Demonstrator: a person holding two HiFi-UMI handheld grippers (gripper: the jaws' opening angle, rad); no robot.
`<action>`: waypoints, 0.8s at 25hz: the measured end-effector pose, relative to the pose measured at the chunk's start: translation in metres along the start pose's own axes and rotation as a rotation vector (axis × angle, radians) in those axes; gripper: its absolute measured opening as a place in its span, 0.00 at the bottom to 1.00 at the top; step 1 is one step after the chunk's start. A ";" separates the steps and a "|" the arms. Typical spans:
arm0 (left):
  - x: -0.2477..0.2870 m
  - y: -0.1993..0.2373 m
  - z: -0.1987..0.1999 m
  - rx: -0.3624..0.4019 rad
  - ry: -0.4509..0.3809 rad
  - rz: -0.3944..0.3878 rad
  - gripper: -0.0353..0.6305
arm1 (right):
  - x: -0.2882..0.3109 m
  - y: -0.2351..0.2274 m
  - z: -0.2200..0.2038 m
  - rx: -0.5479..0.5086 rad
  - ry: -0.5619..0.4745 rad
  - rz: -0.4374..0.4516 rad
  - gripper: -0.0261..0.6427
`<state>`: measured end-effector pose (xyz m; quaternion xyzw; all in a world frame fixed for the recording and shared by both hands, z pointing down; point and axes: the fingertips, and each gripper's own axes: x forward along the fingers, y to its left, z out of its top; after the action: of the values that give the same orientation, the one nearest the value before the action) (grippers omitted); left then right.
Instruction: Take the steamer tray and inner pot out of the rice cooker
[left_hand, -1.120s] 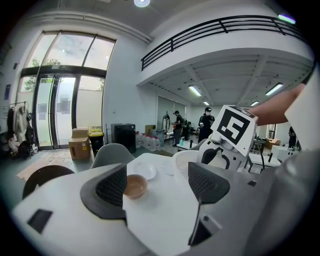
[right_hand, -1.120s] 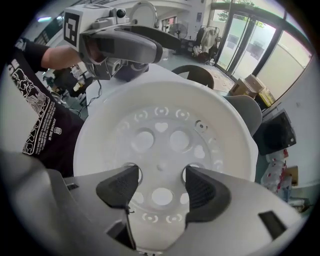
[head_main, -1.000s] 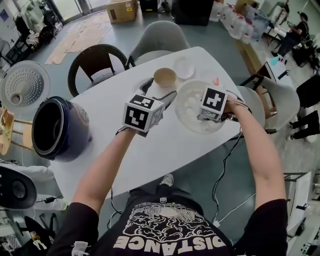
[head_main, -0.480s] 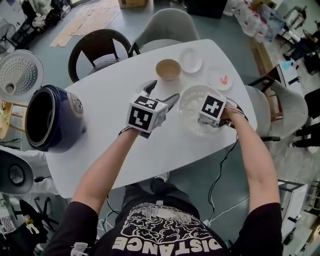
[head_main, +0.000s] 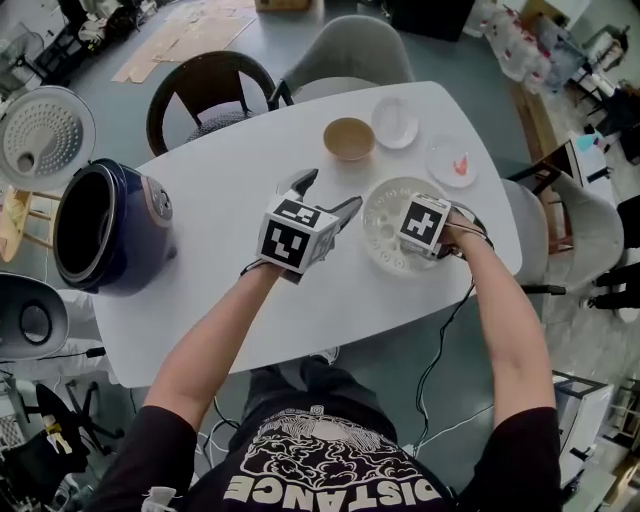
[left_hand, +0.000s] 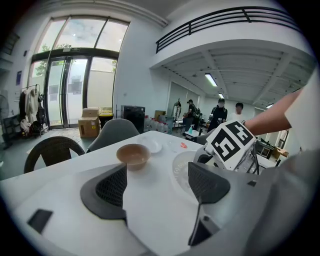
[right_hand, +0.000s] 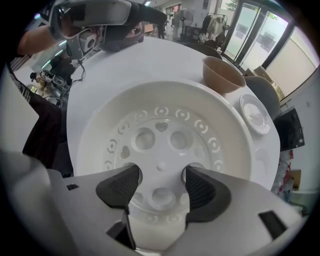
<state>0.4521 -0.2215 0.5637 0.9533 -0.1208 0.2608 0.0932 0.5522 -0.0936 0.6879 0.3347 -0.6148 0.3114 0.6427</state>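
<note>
The white perforated steamer tray (head_main: 385, 215) (right_hand: 165, 125) is at the right of the white table (head_main: 230, 180), low at the tabletop. My right gripper (head_main: 425, 228) (right_hand: 160, 187) points straight down over its near rim and holds it there. Whether the tray rests on the table I cannot tell. My left gripper (head_main: 330, 192) (left_hand: 157, 187) hovers just left of the tray, open and empty. The dark blue rice cooker (head_main: 105, 235) stands at the table's left edge with its lid (head_main: 48, 140) swung open. Its dark inside (head_main: 85, 225) shows, but the inner pot cannot be made out.
A tan bowl (head_main: 349, 138) (left_hand: 133, 155) sits beyond the grippers, a small white dish (head_main: 395, 122) to its right, and a plate with a red item (head_main: 452, 162) further right. Two chairs (head_main: 205, 100) (head_main: 345, 55) stand at the far side. A cable hangs off the near right edge.
Both grippers have sunk toward the table. The steamer tray came down with the right gripper and now looks smaller and lower.
</note>
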 end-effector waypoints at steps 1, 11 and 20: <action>-0.002 0.002 -0.001 -0.002 0.003 0.003 0.61 | 0.001 -0.001 0.001 -0.004 -0.001 0.003 0.50; -0.029 0.022 0.004 -0.015 -0.008 0.032 0.61 | -0.010 0.004 0.007 -0.037 0.032 -0.009 0.51; -0.055 0.040 0.011 -0.015 -0.024 0.061 0.61 | -0.017 0.015 0.032 -0.004 -0.114 0.057 0.56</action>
<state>0.4001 -0.2520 0.5299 0.9514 -0.1529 0.2513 0.0907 0.5207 -0.1111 0.6720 0.3329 -0.6602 0.3088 0.5982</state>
